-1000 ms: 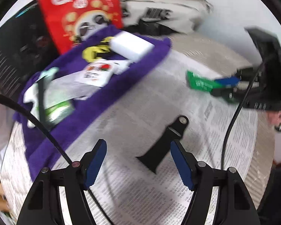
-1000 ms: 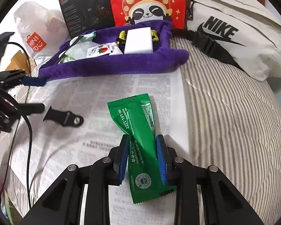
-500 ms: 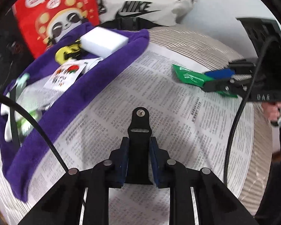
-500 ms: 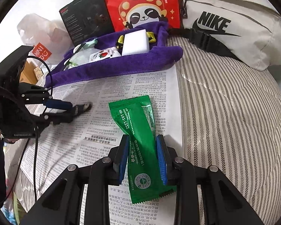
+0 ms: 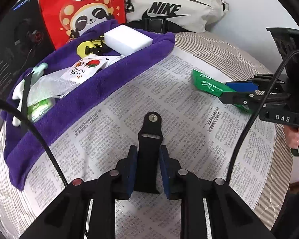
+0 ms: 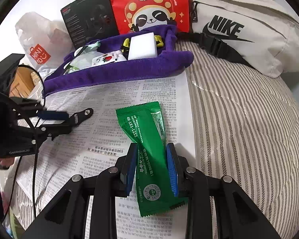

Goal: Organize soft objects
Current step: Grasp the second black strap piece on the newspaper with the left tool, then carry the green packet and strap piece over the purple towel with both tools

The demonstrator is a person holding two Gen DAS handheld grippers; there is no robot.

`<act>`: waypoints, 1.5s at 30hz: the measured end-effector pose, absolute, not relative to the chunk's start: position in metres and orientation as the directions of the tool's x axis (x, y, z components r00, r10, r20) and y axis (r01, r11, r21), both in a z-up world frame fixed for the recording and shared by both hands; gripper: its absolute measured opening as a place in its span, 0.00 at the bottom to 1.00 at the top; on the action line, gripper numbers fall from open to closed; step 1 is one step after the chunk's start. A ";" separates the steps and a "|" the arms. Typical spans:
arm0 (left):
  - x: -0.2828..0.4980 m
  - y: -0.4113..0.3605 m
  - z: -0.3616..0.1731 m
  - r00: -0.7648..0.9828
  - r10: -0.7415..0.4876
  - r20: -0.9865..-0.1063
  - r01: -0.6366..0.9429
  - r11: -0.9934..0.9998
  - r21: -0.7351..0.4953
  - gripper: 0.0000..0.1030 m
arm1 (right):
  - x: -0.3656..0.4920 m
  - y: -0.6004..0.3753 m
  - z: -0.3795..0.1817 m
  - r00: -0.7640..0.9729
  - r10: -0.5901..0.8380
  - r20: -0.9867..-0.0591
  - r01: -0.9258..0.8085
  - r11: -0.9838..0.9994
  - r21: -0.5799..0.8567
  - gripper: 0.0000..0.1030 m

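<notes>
**Both grippers clamped on items over the newspaper**

The left gripper (image 5: 147,166) is closed on a flat black rubber strap (image 5: 149,139), which points forward over the printed newspaper sheet (image 5: 189,119). The right gripper (image 6: 151,165) pinches a crinkled green foil sachet (image 6: 149,139). Ahead of both lies the folded purple plush towel (image 6: 119,71), holding a white foam block (image 6: 142,46).

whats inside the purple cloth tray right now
In the purple cloth tray lie a white sponge block, a yellow and black clip, a strawberry sachet and clear plastic packets. Anything beneath them is covered.
</notes>
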State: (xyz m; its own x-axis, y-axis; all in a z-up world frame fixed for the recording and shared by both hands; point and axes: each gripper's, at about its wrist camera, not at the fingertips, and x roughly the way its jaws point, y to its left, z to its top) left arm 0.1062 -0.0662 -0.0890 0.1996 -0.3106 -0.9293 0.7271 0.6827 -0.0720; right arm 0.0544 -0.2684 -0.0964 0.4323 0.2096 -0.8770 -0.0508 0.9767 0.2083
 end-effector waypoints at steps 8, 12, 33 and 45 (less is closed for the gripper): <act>0.101 -0.045 -0.083 0.228 -0.309 -0.923 0.658 0.748 -0.088 0.20 | 0.056 -0.271 -0.093 0.443 0.206 -0.873 0.006 0.973 0.232 0.28; 0.105 -0.025 -0.078 0.253 -0.299 -0.920 0.611 0.787 -0.088 0.20 | 0.055 -0.260 -0.088 0.445 0.222 -0.867 -0.023 0.971 0.237 0.28; 0.107 0.001 -0.085 0.289 -0.230 -0.929 0.526 0.849 -0.047 0.21 | 0.059 -0.232 -0.070 0.448 0.250 -0.858 -0.110 0.968 0.225 0.28; 0.112 0.014 -0.076 0.283 -0.278 -0.918 0.478 0.871 -0.117 0.20 | 0.060 -0.229 -0.061 0.455 0.261 -0.851 -0.131 0.965 0.226 0.28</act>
State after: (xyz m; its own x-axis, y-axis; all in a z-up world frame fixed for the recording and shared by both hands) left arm 0.1118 0.0139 -0.0762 0.2827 -0.2784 -0.9179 0.4776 0.8707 -0.1170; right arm 0.0602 -0.2294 -0.0614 0.4550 0.2611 -0.8514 -0.1314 0.9653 0.2258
